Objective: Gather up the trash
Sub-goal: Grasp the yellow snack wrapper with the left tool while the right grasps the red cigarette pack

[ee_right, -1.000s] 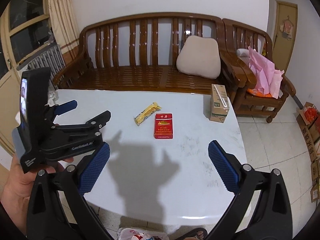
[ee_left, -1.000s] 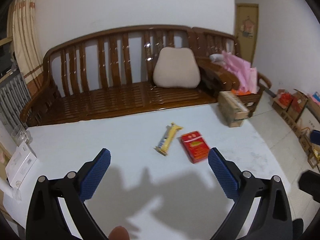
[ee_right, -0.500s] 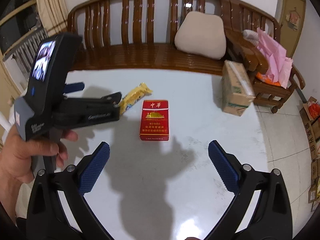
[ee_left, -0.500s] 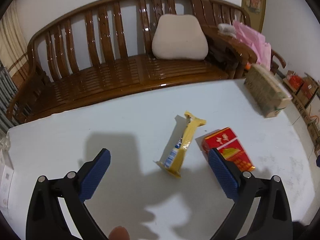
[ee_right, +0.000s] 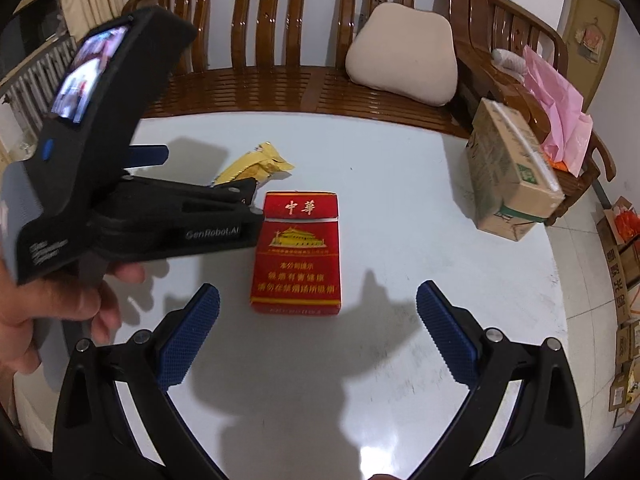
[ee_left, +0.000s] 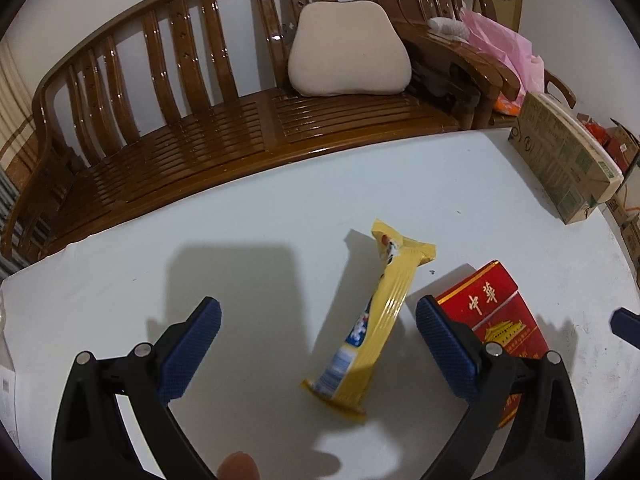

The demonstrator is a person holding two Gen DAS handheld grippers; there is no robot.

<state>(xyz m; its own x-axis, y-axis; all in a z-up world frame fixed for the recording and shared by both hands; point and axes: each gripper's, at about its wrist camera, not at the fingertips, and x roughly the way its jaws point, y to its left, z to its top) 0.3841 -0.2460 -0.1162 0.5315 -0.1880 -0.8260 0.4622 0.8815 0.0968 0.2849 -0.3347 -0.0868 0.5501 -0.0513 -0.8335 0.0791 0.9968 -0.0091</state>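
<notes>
A yellow snack wrapper (ee_left: 376,320) lies on the white table (ee_left: 280,220). My left gripper (ee_left: 318,344) is open and straddles the wrapper's near half, just above it. A red cigarette pack (ee_left: 492,320) lies right of the wrapper, against the left gripper's right finger. In the right wrist view the pack (ee_right: 298,252) lies ahead of my open right gripper (ee_right: 318,332), between the lines of its fingers. The left gripper's body (ee_right: 132,200) reaches in from the left over the wrapper (ee_right: 256,164), hiding most of it.
A cardboard carton (ee_right: 512,176) stands at the table's right edge, also in the left wrist view (ee_left: 568,164). A wooden bench (ee_left: 240,120) with a beige cushion (ee_left: 348,48) runs behind the table. Pink plastic (ee_right: 556,116) lies on a chair; boxes (ee_right: 620,272) sit on the floor at right.
Both grippers have moved forward and down toward the table. The left one has come around the yellow wrapper; the right one has closed in on the red pack. Both stay open.
</notes>
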